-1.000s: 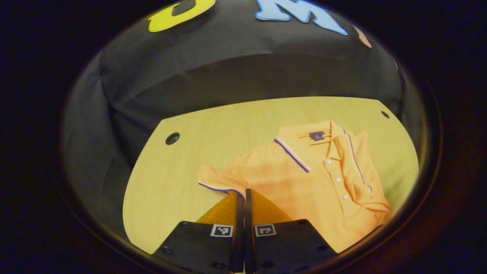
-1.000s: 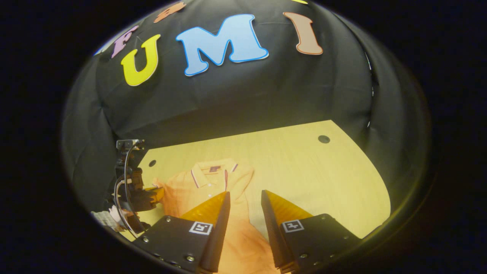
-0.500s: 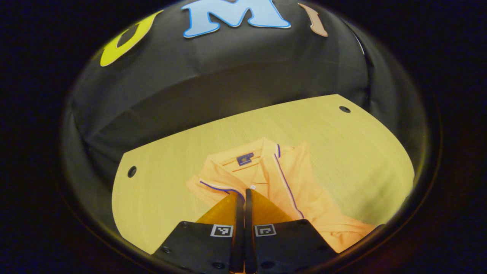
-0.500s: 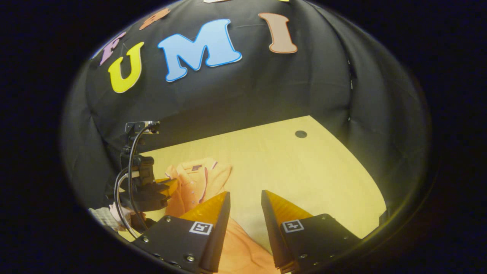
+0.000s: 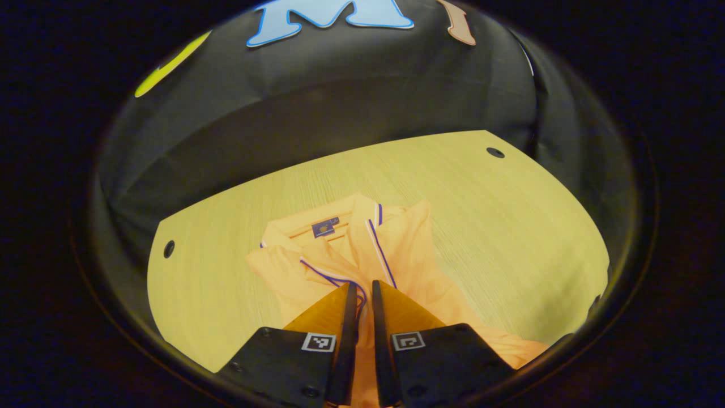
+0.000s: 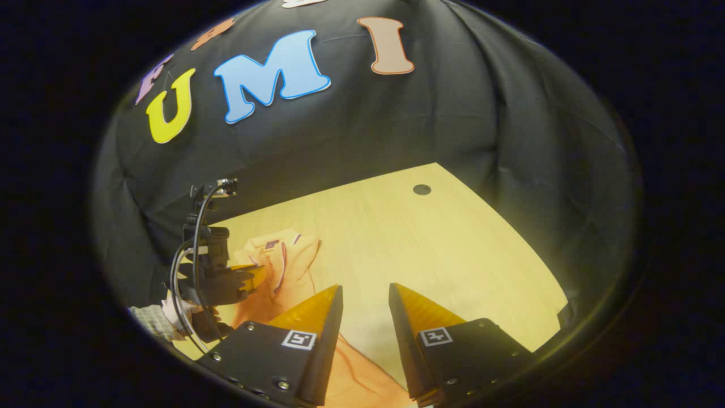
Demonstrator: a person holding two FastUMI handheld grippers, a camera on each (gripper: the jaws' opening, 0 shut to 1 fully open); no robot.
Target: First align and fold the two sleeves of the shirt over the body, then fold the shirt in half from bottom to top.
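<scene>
An orange polo shirt (image 5: 408,255) lies on the wooden table (image 5: 481,198), collar (image 5: 334,226) toward the far wall. Its far-side sleeve lies folded in over the front. My left gripper (image 5: 362,292) hangs low over the chest, holding the striped cuff (image 5: 325,275) of the near sleeve between its tips, with only a narrow gap between the fingers. My right gripper (image 6: 365,294) stands open above the shirt's lower part (image 6: 357,379), nothing between its fingers. In the right gripper view, the left gripper (image 6: 249,272) sits over the shirt (image 6: 294,260), held by a hand (image 6: 153,323).
The table has round holes at its far corners (image 5: 495,152) (image 5: 169,249) (image 6: 421,189). Black cloth walls stand close behind and beside it. Bare wood (image 6: 453,255) stretches to the right of the shirt.
My left gripper has carried the cuff rightward over the shirt's body, and its fingers have parted slightly. My right gripper stayed open and turned rightward, away from the collar.
</scene>
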